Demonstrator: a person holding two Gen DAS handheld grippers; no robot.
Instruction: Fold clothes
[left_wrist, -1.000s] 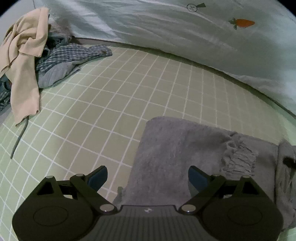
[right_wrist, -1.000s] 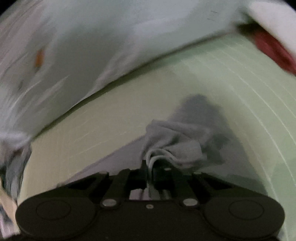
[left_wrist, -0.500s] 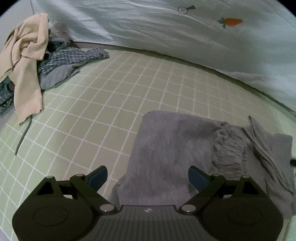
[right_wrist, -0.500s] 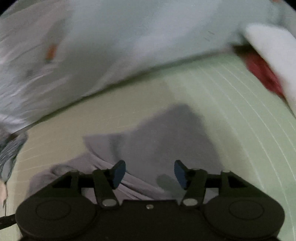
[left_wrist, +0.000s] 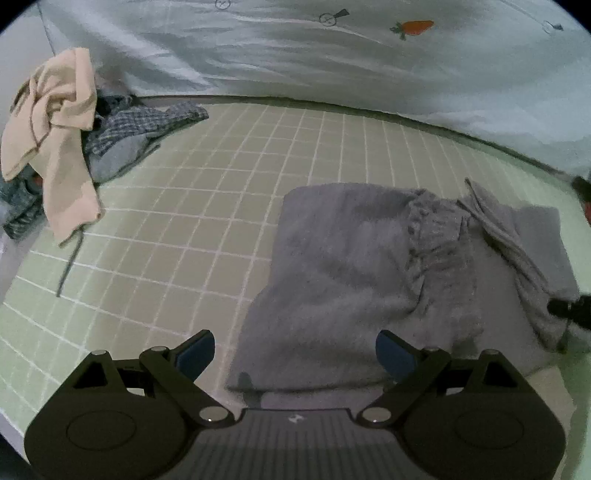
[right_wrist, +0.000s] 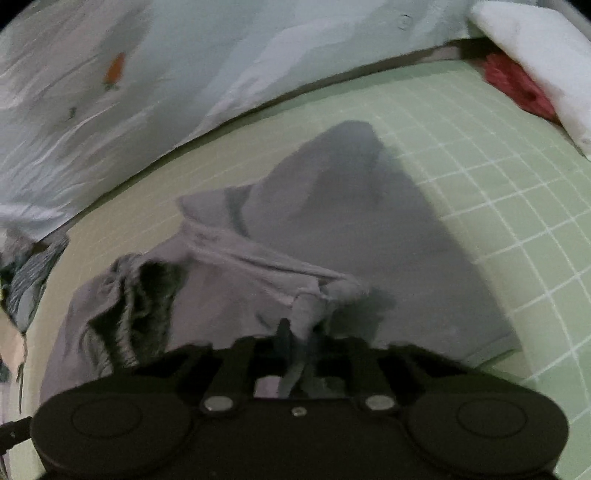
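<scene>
A grey garment (left_wrist: 351, 258) lies partly folded on the green checked sheet (left_wrist: 184, 221), with its gathered waistband (left_wrist: 436, 236) turned up near the middle. My left gripper (left_wrist: 295, 350) hangs open over the garment's near left corner, nothing between its blue pads. In the right wrist view the same grey garment (right_wrist: 351, 206) spreads ahead. My right gripper (right_wrist: 295, 332) has its jaws closing, and a bunched fold of the grey fabric (right_wrist: 306, 306) is pinched between them. That fold stands slightly raised off the layer beneath.
A heap of clothes sits at the far left: a beige cloth (left_wrist: 55, 129) over a plaid shirt (left_wrist: 147, 122). A pale quilt with carrot prints (left_wrist: 332, 55) borders the far side. A red item (right_wrist: 517, 88) lies under a white pillow (right_wrist: 535, 48) at the far right.
The right gripper let go of the grey fabric, opened, then closed on another fold of it. The left gripper drew back, staying open, so more of the garment shows.
</scene>
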